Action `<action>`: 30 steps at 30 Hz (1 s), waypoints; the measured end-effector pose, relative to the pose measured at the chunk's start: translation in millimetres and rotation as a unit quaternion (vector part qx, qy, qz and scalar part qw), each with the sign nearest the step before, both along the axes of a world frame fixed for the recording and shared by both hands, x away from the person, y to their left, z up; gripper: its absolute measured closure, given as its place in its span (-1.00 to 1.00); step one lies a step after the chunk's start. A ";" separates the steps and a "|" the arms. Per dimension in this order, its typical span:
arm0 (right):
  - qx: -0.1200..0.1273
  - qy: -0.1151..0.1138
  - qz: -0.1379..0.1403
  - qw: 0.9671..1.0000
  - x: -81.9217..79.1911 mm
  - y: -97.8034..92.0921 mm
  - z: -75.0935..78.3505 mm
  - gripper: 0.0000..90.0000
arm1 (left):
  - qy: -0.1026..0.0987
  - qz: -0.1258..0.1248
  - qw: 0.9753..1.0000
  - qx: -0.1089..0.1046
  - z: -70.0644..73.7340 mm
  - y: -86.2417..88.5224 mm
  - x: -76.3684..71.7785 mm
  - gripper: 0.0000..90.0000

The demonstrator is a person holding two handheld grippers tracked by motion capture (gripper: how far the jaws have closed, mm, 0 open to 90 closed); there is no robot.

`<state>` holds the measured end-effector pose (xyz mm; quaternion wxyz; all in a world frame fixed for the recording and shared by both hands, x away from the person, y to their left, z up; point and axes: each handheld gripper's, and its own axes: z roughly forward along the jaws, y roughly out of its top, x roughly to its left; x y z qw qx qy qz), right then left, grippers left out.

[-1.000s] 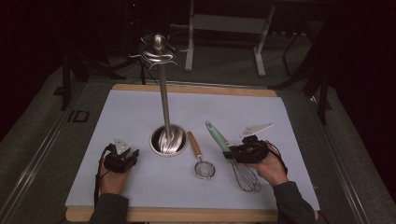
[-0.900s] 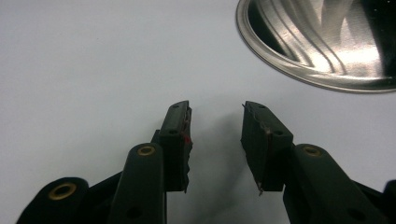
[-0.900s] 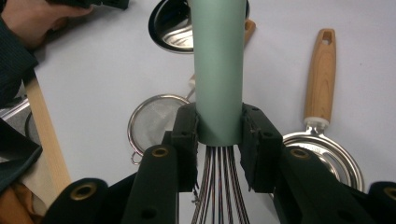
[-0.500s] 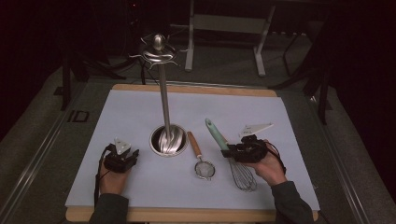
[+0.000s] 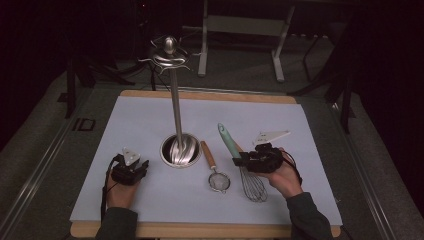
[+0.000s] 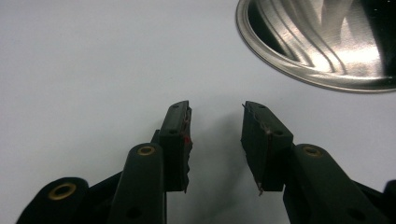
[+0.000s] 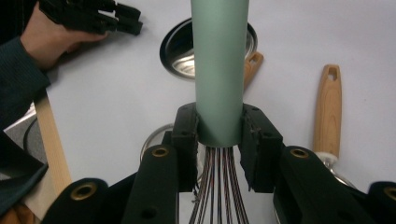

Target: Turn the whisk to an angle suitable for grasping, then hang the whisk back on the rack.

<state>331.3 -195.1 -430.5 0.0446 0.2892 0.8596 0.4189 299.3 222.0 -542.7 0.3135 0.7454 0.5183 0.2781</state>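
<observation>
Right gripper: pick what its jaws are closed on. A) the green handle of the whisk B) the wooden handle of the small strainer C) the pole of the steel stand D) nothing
A: in the right gripper view, the right gripper has both jaws pressed against the whisk at the foot of its green handle, just above the wires.

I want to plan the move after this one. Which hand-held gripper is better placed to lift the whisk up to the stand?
Right. The right hand-held gripper is already closed on the whisk at the base of its green handle. The left hand-held gripper is open and holds nothing, resting beside the round base of the stand.
</observation>
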 end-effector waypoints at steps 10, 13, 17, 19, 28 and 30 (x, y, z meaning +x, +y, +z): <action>0.026 -0.017 0.001 1.000 -1.0 6.9 11.5 0.55 | 0.000 0.000 1.000 0.001 0.1 0.1 -0.1 0.39; 0.033 -0.021 0.002 0.999 -1.4 8.7 14.6 0.55 | 0.000 -0.001 1.000 0.001 0.1 0.1 0.0 0.39; 0.042 -0.029 0.002 0.999 -1.7 10.2 20.0 0.55 | 0.000 -0.001 1.000 0.001 0.1 0.1 0.0 0.39; 0.046 -0.034 0.004 0.998 -1.6 10.8 23.7 0.55 | 0.001 -0.001 1.000 0.001 0.1 0.3 0.1 0.39; 0.063 -0.062 0.013 0.996 1.0 13.2 41.1 0.55 | 0.000 -0.001 1.000 0.001 0.1 0.0 0.0 0.39; 0.068 -0.070 0.017 0.995 2.5 13.2 45.7 0.55 | 0.000 -0.001 1.000 0.001 0.1 0.0 0.0 0.39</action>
